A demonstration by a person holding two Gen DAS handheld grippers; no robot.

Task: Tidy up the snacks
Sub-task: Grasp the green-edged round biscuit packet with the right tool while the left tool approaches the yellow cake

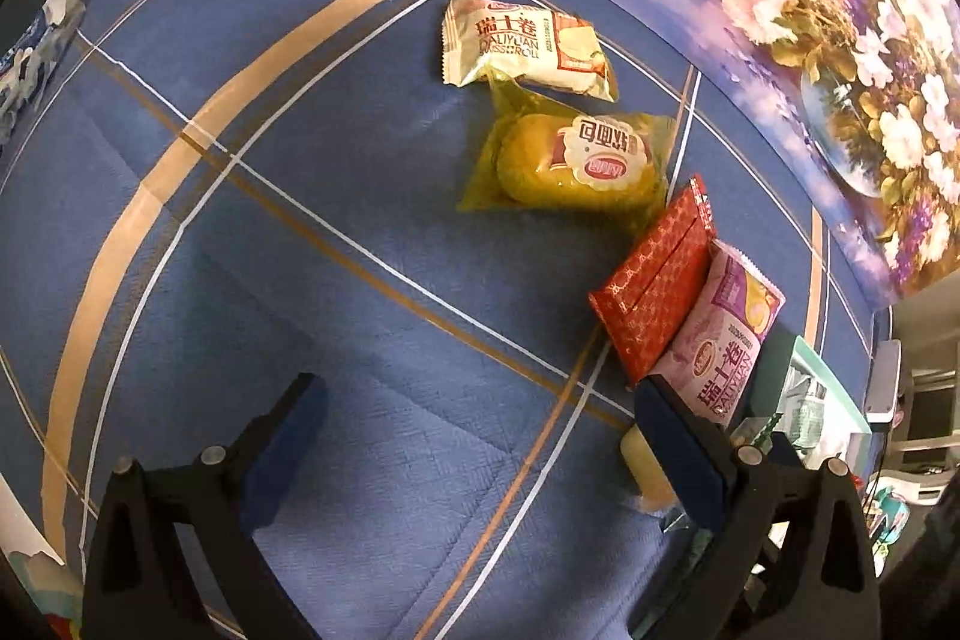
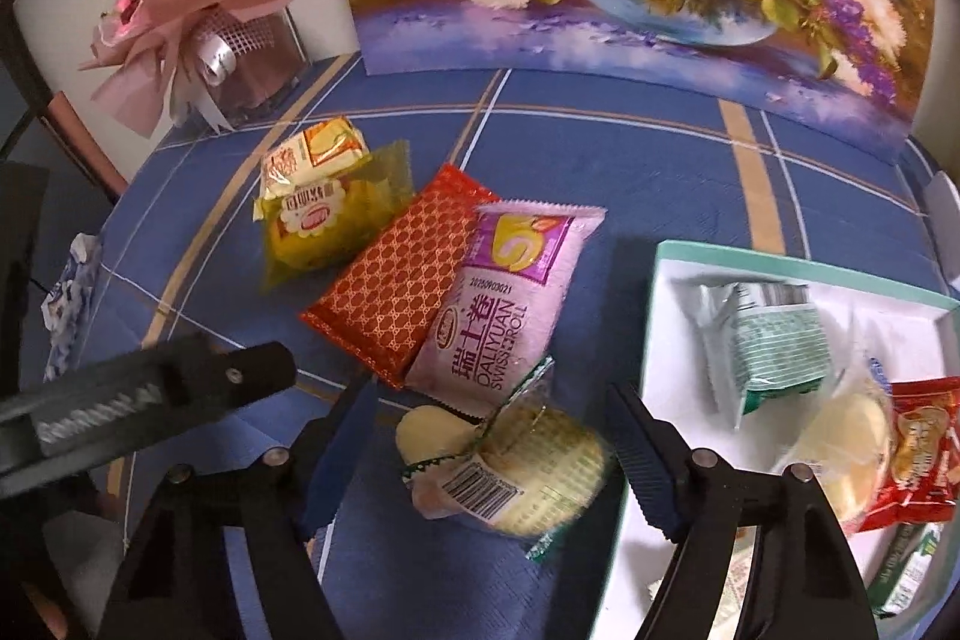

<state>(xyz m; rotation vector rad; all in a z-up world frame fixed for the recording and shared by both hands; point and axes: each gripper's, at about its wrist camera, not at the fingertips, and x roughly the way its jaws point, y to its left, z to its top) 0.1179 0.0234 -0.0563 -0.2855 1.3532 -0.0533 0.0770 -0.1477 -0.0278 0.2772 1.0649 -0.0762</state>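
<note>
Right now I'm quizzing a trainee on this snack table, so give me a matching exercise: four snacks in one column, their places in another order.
1. pink Swiss roll pack
2. red patterned pack
3. green striped pack
4. barcode pack

a. inside the white box
b. between the right tongs' fingers
c. overlapping the red pack's right edge
d. beside the yellow bread pack

Pairs: 1-c, 2-d, 3-a, 4-b
</note>
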